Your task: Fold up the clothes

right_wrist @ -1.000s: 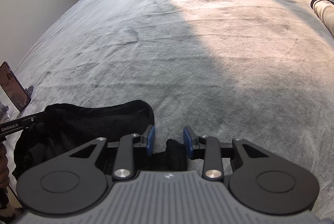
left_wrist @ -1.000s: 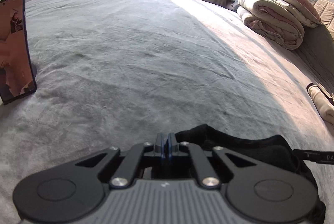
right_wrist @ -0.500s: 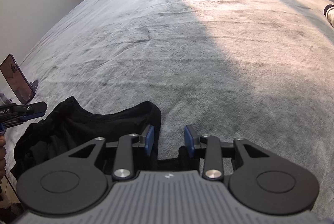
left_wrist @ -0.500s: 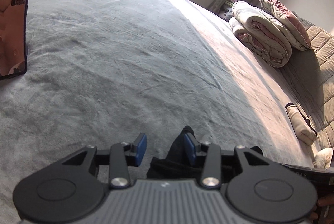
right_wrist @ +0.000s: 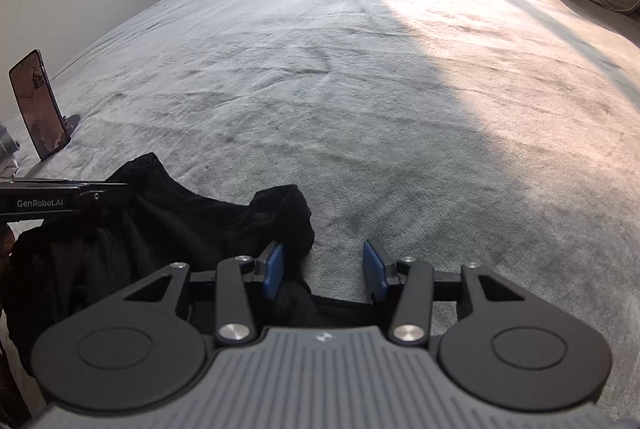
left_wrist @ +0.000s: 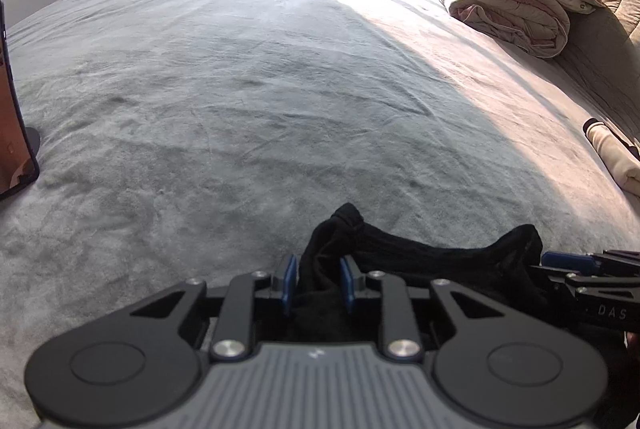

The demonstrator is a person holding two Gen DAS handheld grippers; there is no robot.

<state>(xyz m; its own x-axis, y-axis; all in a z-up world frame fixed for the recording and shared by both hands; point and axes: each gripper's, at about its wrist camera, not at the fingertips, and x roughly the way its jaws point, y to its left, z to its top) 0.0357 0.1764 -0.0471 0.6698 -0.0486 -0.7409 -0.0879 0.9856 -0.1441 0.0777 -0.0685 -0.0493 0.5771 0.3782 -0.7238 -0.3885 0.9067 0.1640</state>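
Now the black garment (left_wrist: 420,261) lies bunched at the near edge of the bed (left_wrist: 280,89), low in both wrist views, and nowhere spread flat. In the left wrist view a peak of it stands up at lower centre, between the blue pads of the left gripper (left_wrist: 316,283).

Change, left: a second ago these jaws were shut with the cloth off to their right. They then opened wide around a fold and have just been closing again. The gap is now narrow, with the bunched fold filling it and both pads against the cloth. Judged a fresh grip on a new spot.

Change, right: the jaws of the right gripper (right_wrist: 324,269) have just been opening and stand moderately wide. Cloth sits against the left pad and runs low across the gap, but the right pad is clear of it, so nothing is pinched. A second ago they were narrower, with a dark fold between them. Judged a release.

Meaning for the task: both hands are re-gripping rather than folding. The garment remains crumpled, so folding proper has not begun. Next need is probably a second hold by the right gripper, then lifting or spreading.

Surroundings: a phone on a stand (right_wrist: 38,105) sits at left of the right view, a folded quilt (left_wrist: 504,1) at upper right of the left view, and a rolled pale cloth (left_wrist: 612,157) at its right edge.
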